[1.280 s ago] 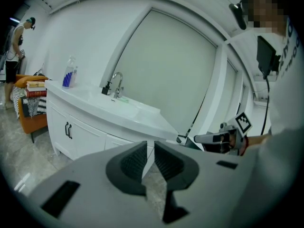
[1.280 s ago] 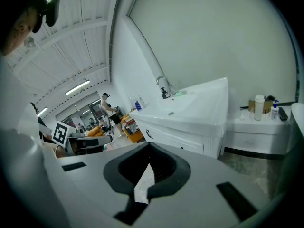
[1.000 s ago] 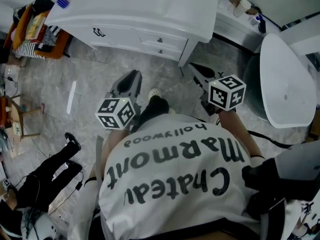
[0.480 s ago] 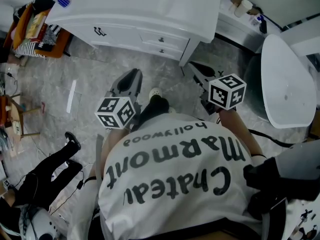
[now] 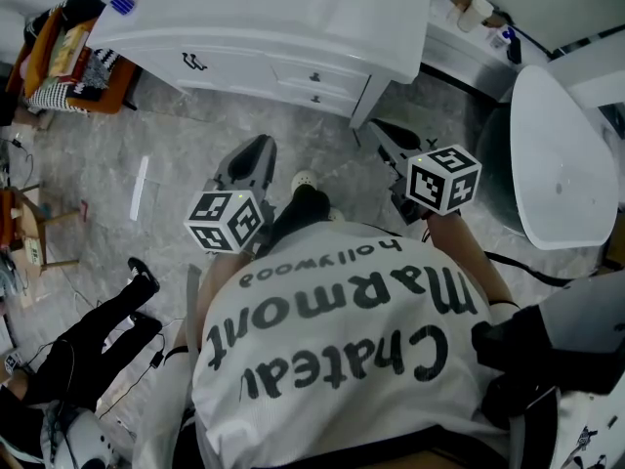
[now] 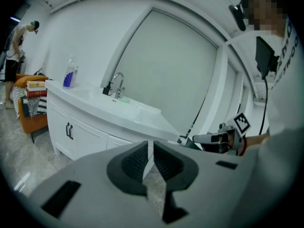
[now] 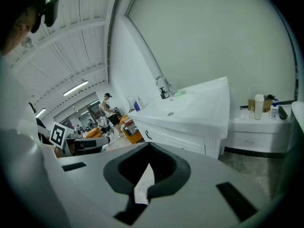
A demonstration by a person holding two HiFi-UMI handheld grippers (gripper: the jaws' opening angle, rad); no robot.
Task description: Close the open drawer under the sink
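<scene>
The white sink cabinet (image 5: 293,29) stands at the top of the head view, with two small knobbed drawers (image 5: 314,78) at its right end. Both fronts look about flush, and I cannot tell whether either stands out. My left gripper (image 5: 256,147) hangs over the grey floor, short of the cabinet. Its jaws have just been closing and stand a narrow slit apart with nothing between them (image 6: 150,144). My right gripper (image 5: 377,128) hovers near the cabinet's right leg. Its fingertips meet and hold nothing (image 7: 149,145). Neither gripper touches the cabinet.
An orange chair (image 5: 73,62) piled with books stands left of the cabinet. A white toilet (image 5: 557,164) and a low shelf (image 5: 469,52) with bottles are at the right. A white strip (image 5: 140,189) lies on the floor. Someone's dark-clothed legs (image 5: 93,335) are at lower left.
</scene>
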